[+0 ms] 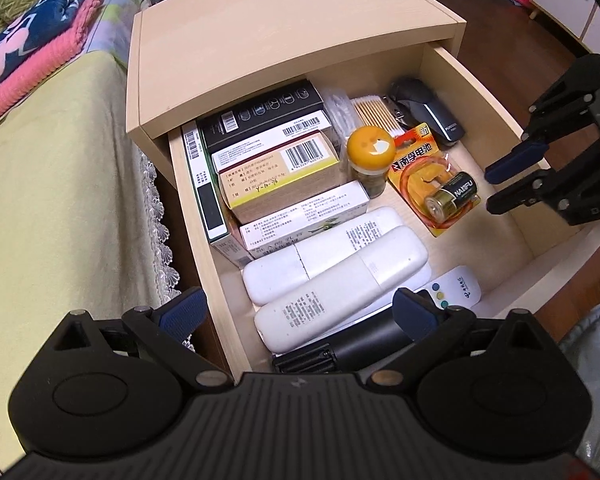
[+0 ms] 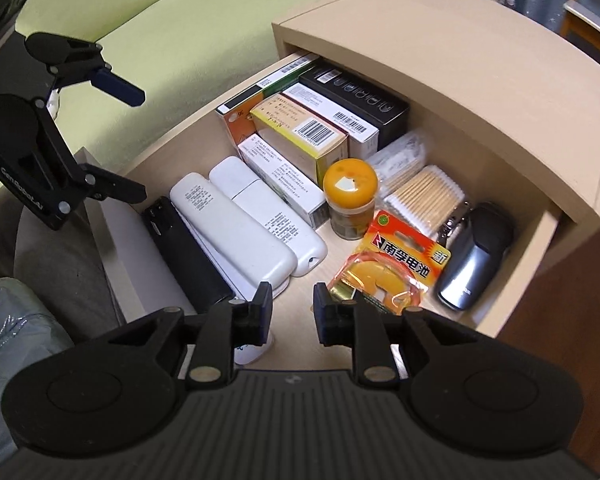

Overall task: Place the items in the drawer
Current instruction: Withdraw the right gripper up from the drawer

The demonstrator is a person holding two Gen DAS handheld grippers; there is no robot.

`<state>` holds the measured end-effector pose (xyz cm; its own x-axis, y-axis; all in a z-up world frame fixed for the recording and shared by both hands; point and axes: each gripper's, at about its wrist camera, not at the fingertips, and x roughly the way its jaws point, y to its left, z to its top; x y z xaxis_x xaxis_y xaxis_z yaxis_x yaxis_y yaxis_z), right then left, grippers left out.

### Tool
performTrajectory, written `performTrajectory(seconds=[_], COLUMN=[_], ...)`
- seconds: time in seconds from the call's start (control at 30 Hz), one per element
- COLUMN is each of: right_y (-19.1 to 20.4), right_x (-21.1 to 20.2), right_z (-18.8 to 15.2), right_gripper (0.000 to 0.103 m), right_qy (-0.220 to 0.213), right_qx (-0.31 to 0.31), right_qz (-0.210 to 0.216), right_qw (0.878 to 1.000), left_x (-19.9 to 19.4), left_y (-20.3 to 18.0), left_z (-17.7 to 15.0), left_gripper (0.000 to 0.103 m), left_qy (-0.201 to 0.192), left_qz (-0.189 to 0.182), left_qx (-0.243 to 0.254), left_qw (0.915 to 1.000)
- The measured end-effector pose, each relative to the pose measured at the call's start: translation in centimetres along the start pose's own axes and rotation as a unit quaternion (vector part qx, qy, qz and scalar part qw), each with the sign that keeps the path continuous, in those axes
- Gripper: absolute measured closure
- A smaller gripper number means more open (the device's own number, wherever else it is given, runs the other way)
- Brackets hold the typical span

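The nightstand drawer [image 1: 480,96] [image 2: 534,256] is pulled out and packed. Inside lie stacked medicine boxes [image 1: 276,168] [image 2: 300,136], two white remotes [image 1: 340,276] [image 2: 236,232], a yellow-capped jar [image 1: 371,148] [image 2: 350,184], an orange battery pack [image 1: 432,176] [image 2: 392,268], cotton swabs [image 1: 374,114] [image 2: 424,196], a dark grey stapler [image 1: 432,112] [image 2: 476,256] and a black flashlight [image 1: 340,352] [image 2: 188,256]. My left gripper [image 1: 298,312] [image 2: 138,144] hovers wide open over the remotes, empty. My right gripper [image 2: 292,308] [image 1: 498,188] hangs above the drawer's right front part, narrowly open and empty.
The nightstand top [image 1: 280,20] overhangs the back of the drawer. A bed with a green sheet [image 1: 60,200] borders the left side, with folded towels [image 1: 32,60] on it. Dark wooden floor [image 1: 500,40] and a white cabinet [image 1: 572,0] lie to the right.
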<state>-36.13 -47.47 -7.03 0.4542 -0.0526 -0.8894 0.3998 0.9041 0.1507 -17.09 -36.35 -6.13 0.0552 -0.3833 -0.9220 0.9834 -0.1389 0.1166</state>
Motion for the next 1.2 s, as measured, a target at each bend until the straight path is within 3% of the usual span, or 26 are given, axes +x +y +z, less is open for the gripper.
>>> performTrajectory(seconds=[0.3,1.2], right_y=[0.4,2.4], right_x=[-2.5,-7.1], right_z=[-0.9,-4.9], right_gripper=[0.071,0.061], right_qy=[-0.029,-0.091], right_qx=[0.030,0.045], right_qz=[-0.017,-0.023], right_qw=[0.999,0.995], left_x=[-1.4,-5.5], left_y=[-1.9,-6.5], left_z=[0.2,-3.1], left_gripper=[0.003,0.003], left_qy=[-0.004,-0.035], left_qz=[0.011,0.048], left_qx=[-0.021,-0.082], left_qw=[0.9997,0.9949])
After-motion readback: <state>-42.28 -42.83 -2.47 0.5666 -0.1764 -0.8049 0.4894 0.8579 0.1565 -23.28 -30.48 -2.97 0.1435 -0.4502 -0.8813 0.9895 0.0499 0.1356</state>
